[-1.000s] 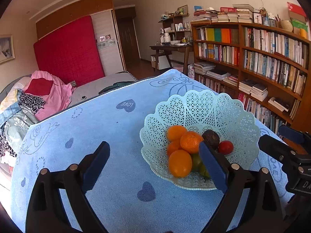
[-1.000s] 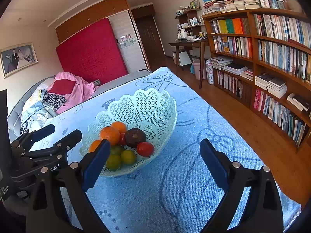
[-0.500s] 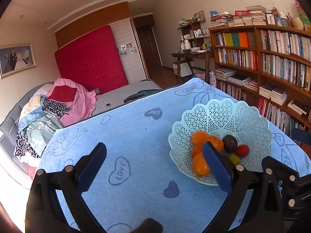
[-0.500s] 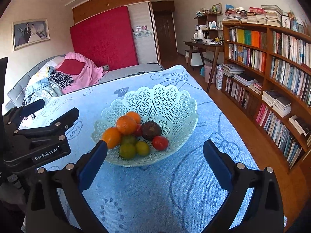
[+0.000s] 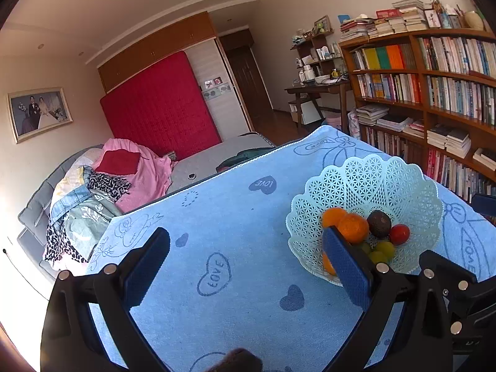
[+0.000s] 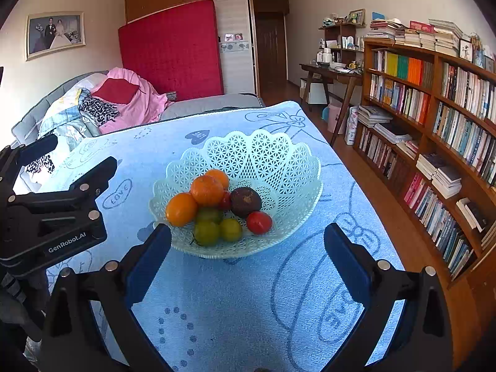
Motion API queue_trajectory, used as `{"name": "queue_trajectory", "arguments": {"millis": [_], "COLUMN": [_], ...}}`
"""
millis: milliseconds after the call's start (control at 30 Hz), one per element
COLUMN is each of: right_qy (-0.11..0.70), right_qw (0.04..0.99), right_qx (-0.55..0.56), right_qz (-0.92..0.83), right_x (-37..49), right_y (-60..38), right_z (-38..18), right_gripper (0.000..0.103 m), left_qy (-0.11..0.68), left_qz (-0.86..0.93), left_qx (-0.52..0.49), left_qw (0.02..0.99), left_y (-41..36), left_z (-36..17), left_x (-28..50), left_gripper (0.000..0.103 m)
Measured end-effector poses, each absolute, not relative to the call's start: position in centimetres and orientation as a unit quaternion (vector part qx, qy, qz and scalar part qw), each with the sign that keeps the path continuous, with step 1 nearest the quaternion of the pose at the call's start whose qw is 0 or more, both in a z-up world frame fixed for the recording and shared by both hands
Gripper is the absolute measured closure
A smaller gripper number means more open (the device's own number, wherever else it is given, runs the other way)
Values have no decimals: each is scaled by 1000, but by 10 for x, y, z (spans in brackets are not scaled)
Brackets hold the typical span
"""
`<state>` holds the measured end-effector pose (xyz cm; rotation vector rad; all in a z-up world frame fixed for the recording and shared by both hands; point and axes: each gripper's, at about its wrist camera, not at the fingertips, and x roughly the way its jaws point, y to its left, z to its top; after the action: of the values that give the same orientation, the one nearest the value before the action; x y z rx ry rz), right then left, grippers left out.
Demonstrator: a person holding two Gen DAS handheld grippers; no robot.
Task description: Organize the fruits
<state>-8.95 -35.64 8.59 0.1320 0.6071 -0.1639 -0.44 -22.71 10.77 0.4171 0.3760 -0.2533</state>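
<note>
Your right gripper (image 6: 247, 248) is spread wide w/ nothing between the blue pads, hovering over the blue cloth (image 6: 235, 303) just short of the basket's near rim. Your left gripper (image 5: 248, 263) is just as wide, also empty; its right pad (image 5: 347, 266) overlaps the basket's left edge in the left wrist view, but you can't tell if it touches.

The mint lattice basket (image 6: 279, 152) sits on the cloth, approx. centre-right of the table. Inside, piled toward the near-left side: three oranges (image 6: 207, 189), one stacked on top of the others; a dark brown fruit (image 6: 245, 201) to their right; a red tomato (image 6: 259, 222) in front of that, w/ a second red one mostly hidden behind the oranges; three green tomatoes (image 6: 206, 232) at the front. The back half of the basket is bare.

From the right wrist view, the left gripper's black body (image 6: 52, 217) sits left of the basket, apart from it. Beyond the table: a bed w/ a heap of clothes (image 6: 102, 105) and a red mattress (image 6: 170, 49) upright against the wall. A bookshelf (image 6: 434, 117) runs down the right side, a desk (image 6: 331, 74) at its far end.
</note>
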Motion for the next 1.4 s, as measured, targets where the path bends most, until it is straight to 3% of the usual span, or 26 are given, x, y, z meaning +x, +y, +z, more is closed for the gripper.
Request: {"name": "queue_trajectory", "arguments": {"millis": [1400], "right_qy": [301], "right_qw": [948], "right_qx": [59], "right_qz": [-82], "right_x": [-89], "right_y": [-355], "right_z": [86], "right_gripper": [3], "left_qy": [183], "left_qz": [-108], "left_qx": [234], "left_qw": [949], "left_y": [-235], "left_z": [98], "left_x": [-7], "left_gripper": [5]}}
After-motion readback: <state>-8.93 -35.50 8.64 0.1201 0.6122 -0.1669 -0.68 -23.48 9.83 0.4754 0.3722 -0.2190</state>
